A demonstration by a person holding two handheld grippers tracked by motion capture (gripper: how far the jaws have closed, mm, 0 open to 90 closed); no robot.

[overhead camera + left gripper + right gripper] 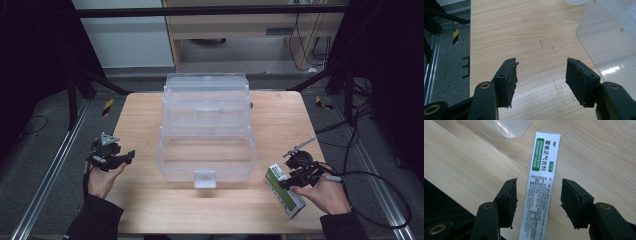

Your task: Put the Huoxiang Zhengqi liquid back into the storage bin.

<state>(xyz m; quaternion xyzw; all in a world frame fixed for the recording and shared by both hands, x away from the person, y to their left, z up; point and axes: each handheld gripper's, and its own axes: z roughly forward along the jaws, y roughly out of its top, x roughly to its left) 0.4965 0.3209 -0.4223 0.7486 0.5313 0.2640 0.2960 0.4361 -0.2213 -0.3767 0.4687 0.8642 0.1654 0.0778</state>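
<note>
Straddling a narrow white-and-green medicine box (541, 192), the right gripper (539, 195) has its jaws spread either side of it, gaps visible both sides, so pads aren't pressing on the carton. No earlier pic to compare, so just the state: released, box between the jaws, not gripped. In the right gripper view the box runs lengthwise up the frame, green label panel w/ printed characters near its far end, fine print nearer the jaws. It lies on the wooden table (599, 152), far end close to the rounded corner of a clear plastic storage box (506, 127).

High view: the box (284, 192) sits at the table's front right, angled, just right of the clear bin's front corner, apart from it. Right gripper (295, 181) is over it, the person's right hand (325, 192) behind, cable looping off to the right.

Clear storage box (207, 130) occupies the table centre, stepped tiers, small latch tab at the front.

Left gripper (117, 159) is at the table's left edge, well apart from the medicine box, held in the left hand (102, 180), grey three-cornered plate on top. In the left gripper view its jaws (541, 75) stand wide w/ bare wood (524, 30) between them: released, holding nothing. Clear bin's wall (609, 50) is off to the right of that view.
</note>
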